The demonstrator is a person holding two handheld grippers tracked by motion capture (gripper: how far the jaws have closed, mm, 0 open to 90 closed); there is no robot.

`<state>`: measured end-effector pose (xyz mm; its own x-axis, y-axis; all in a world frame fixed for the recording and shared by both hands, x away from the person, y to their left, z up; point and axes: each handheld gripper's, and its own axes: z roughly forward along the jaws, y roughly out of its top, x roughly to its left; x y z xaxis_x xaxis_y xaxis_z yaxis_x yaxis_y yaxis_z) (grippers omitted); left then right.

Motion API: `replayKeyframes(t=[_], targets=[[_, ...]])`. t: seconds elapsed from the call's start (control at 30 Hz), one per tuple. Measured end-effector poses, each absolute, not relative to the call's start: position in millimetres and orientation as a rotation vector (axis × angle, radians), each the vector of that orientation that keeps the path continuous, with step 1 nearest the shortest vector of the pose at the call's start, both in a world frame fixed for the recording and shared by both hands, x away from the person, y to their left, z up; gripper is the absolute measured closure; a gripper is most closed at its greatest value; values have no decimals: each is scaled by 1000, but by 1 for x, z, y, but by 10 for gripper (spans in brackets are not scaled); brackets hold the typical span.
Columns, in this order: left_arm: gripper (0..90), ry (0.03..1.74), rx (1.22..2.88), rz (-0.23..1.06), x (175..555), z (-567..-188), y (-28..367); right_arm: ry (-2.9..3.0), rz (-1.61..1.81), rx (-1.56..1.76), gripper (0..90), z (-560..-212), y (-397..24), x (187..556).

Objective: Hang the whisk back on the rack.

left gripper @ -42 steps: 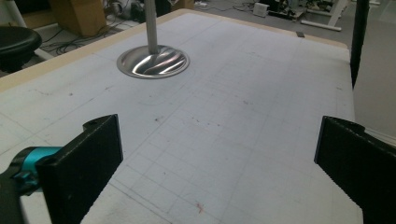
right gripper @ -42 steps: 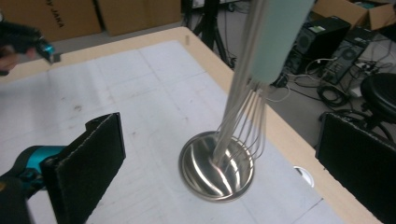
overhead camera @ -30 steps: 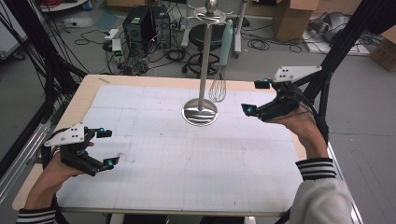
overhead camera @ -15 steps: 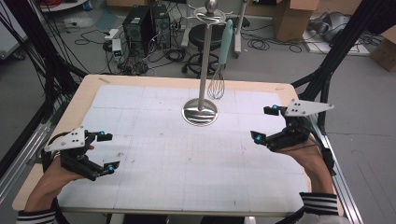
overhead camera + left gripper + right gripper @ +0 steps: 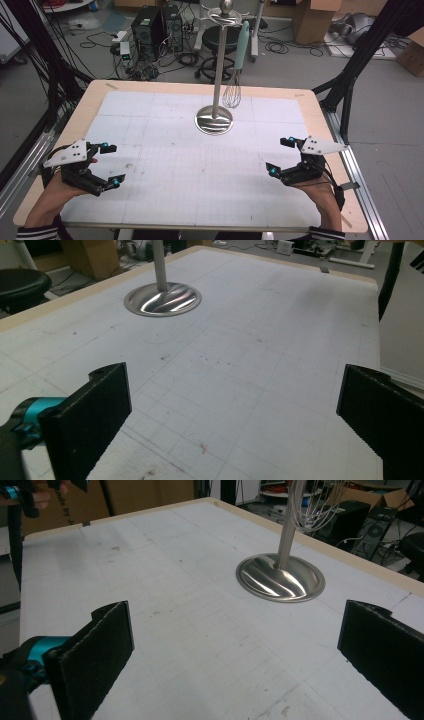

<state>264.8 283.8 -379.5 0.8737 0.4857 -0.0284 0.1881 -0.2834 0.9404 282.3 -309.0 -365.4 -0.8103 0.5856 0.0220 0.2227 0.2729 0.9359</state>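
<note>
In the high view the stand (image 5: 214,120) rises from its round steel base at the upper middle of the frame, on the white gridded surface (image 5: 165,125). A whisk (image 5: 233,87) with a pale teal handle hangs from the stand's top hooks, its wire head just right of the pole and above the surface. The left gripper (image 5: 111,165) sits at the lower left, the right gripper (image 5: 278,156) at the lower right, each held in a hand low over the surface and well apart from the stand. Both have their jaws spread wide, grasping nothing.

In the left gripper view the two black jaws stand far apart at the lower corners with bare mat between them. The stand's base (image 5: 162,298) lies at the upper left of the frame, its pole running out of the top edge.

In the right gripper view the jaws are again released, at the lower left and lower right. The base (image 5: 280,577) shows at the upper right, with the whisk's wires (image 5: 312,502) hanging beside the pole at the top. The left gripper (image 5: 30,492) shows at the upper left corner.
</note>
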Motion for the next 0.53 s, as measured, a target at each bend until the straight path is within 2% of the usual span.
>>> replayKeyframes(t=[0.17, 0.53], targets=[[17, 508, 1858, 319, 264, -382, 286, 2203, 1566, 742, 5, -379, -310, 278], [17, 505, 1860, 329, 262, -384, 286, 2177, 1586, 755, 5, -380, -312, 272]])
